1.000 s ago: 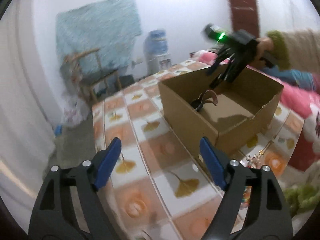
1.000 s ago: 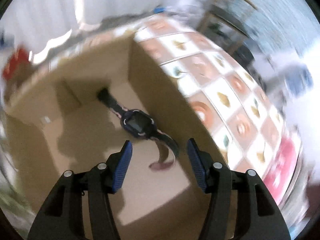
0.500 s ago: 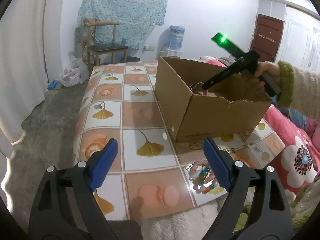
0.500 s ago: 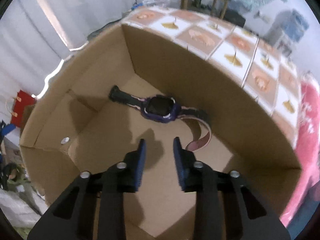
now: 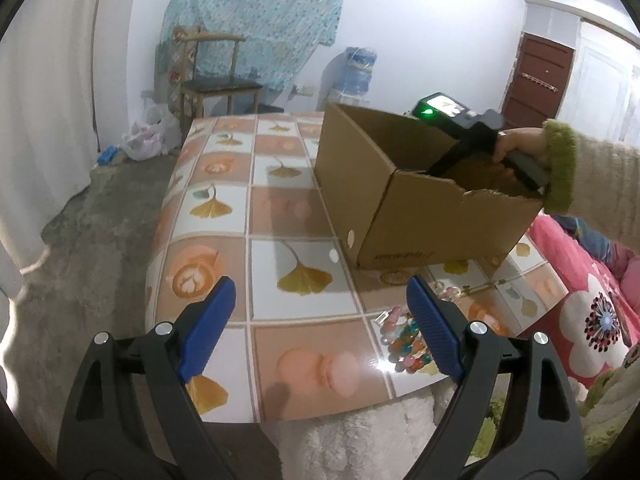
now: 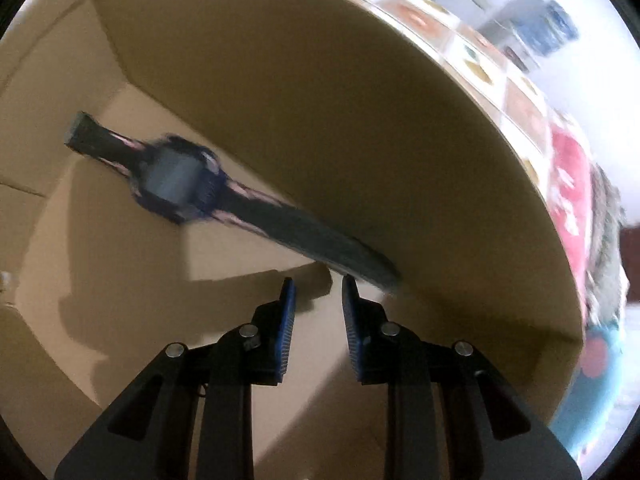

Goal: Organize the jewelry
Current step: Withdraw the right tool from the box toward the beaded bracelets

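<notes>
Cardboard box (image 6: 280,80) fills the right wrist frame; watch (image 6: 180,184) lies centre-left on its floor. Right gripper (image 6: 316,292), lower centre: jaws narrowed, nothing between; widen before straddling the strap. Left gripper (image 5: 320,308) wide apart, empty; bead bracelet (image 5: 404,340) lower right.

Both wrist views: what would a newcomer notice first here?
The open cardboard box on the tiled table dominates, with the right tool dipped inside, its jaws narrowed but gripping nothing. A dark wristwatch lies on the box floor along the wall, just ahead of that tool. Outside, a bracelet of coloured beads lies near the table's front edge, beside the wide-open left tool.
</notes>
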A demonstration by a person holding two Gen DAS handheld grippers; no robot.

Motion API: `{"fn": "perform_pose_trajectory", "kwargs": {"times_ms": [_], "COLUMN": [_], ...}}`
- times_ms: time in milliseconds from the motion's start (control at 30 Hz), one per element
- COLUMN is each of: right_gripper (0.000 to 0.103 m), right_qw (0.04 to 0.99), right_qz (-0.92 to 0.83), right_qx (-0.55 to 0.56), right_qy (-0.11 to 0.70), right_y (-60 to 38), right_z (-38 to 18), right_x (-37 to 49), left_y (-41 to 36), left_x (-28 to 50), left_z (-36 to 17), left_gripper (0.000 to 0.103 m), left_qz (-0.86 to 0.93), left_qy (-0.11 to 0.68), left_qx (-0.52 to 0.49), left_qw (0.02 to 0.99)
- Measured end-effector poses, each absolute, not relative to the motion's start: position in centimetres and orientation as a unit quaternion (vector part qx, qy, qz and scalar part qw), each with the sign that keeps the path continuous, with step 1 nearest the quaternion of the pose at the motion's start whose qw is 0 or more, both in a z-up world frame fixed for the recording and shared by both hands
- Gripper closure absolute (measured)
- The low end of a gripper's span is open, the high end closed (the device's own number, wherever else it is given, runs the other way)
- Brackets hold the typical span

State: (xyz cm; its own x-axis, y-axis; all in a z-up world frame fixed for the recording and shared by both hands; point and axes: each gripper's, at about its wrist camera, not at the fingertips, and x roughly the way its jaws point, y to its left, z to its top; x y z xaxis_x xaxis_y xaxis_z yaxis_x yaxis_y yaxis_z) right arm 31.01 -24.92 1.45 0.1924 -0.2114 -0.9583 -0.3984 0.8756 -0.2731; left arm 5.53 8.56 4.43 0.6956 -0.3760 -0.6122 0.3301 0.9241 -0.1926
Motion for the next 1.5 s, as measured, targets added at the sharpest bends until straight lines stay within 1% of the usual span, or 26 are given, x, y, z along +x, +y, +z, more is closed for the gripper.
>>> {"fn": "perform_pose_trajectory", "kwargs": {"times_ms": [67,233,300,333,367,433,567,633,733,867,967,1033,1133,1167,1200,1233,1267,1300,1333,1367,1433,1500], "right_gripper": [0.08,0.078,0.069,0.058,0.053,0.051,0.033,0.028,0.022,0.022,0.022,0.022,0.034,0.041,0.044,0.049,0.054,0.057,0.061,0.064,0.069,0.072], "right_qw": [0.732,0.761,0.775,0.785,0.794,0.816,0.843,0.856,0.867,0.862,0.849,0.846,0.846,0.845,0.845,0.844,0.842,0.84,0.84,0.842,0.842,0.842], "right_qz": [0.041,0.096,0.119,0.126,0.131,0.156,0.205,0.207,0.189,0.14,0.12,0.122,0.146,0.158,0.166,0.174,0.184,0.191,0.196,0.198,0.203,0.202], "right_qx": [-0.238,-0.141,-0.11,-0.1,-0.094,-0.066,0.004,0.017,0.02,0.03,0.061,0.083,0.111,0.12,0.125,0.132,0.138,0.14,0.14,0.136,0.129,0.118], "right_qy": [0.637,0.626,0.611,0.598,0.587,0.553,0.498,0.474,0.46,0.487,0.51,0.513,0.501,0.497,0.493,0.49,0.488,0.487,0.486,0.484,0.483,0.486], "right_y": [-25.7,-25.6,-25.0,-24.7,-24.6,-24.3,-25.5,-26.3,-27.8,-29.3,-29.6,-29.2,-28.3,-27.9,-27.7,-27.5,-27.2,-27.0,-26.7,-26.4,-25.7,-25.1], "right_z": [1.8,5.3,7.3,8.4,9.4,12.0,15.3,16.0,14.9,10.3,6.1,4.8,4.4,4.4,4.4,4.4,4.4,4.3,4.3,4.3,4.2,4.0], "right_x": [30.7,29.7,29.0,28.4,28.0,26.0,20.9,17.2,12.8,8.1,5.5,4.4,3.3,3.3,3.4,3.7,4.1,4.3,4.6,4.8,5.1,5.4], "left_y": [8.8,8.8,8.5,8.3,8.1,7.8,7.1,6.7,5.8,4.6,3.8,3.2,2.3,2.0,1.8,1.4,1.3,1.2,1.0,1.0,1.0,1.1], "left_x": [5.9,6.5,6.6,6.5,6.4,6.1,5.1,4.7,4.3,4.1,3.7,3.3,2.7,2.5,2.4,2.3,2.2,2.2,2.2,2.3,2.6,3.0], "left_z": [4.0,3.7,3.7,3.8,3.8,3.7,3.0,2.7,2.2,1.3,0.9,0.9,1.1,1.1,1.1,1.0,0.9,0.8,0.7,0.5,0.2,0.0], "left_gripper": [0.019,0.019,0.019,0.019,0.019,0.019,0.019,0.019,0.019,0.019,0.019,0.019,0.021,0.029,0.032,0.037,0.043,0.047,0.054,0.06,0.068,0.073], "left_qz": [-0.19,-0.189,-0.188,-0.187,-0.185,-0.183,-0.17,-0.173,-0.183,-0.188,-0.185,-0.184,-0.178,-0.179,-0.18,-0.178,-0.177,-0.177,-0.176,-0.172,-0.172,-0.172], "left_qy": [0.345,0.352,0.353,0.352,0.352,0.351,0.36,0.368,0.38,0.402,0.412,0.413,0.415,0.417,0.42,0.425,0.428,0.432,0.436,0.442,0.45,0.457], "left_qx": [-0.037,-0.038,-0.031,-0.027,-0.024,-0.019,0.002,0.011,0.021,0.028,0.025,0.022,0.019,0.017,0.016,0.016,0.015,0.015,0.015,0.015,0.01,0.004], "left_qw": [0.918,0.916,0.916,0.917,0.917,0.918,0.917,0.914,0.906,0.896,0.892,0.892,0.892,0.891,0.889,0.887,0.886,0.884,0.883,0.88,0.876,0.873]}}
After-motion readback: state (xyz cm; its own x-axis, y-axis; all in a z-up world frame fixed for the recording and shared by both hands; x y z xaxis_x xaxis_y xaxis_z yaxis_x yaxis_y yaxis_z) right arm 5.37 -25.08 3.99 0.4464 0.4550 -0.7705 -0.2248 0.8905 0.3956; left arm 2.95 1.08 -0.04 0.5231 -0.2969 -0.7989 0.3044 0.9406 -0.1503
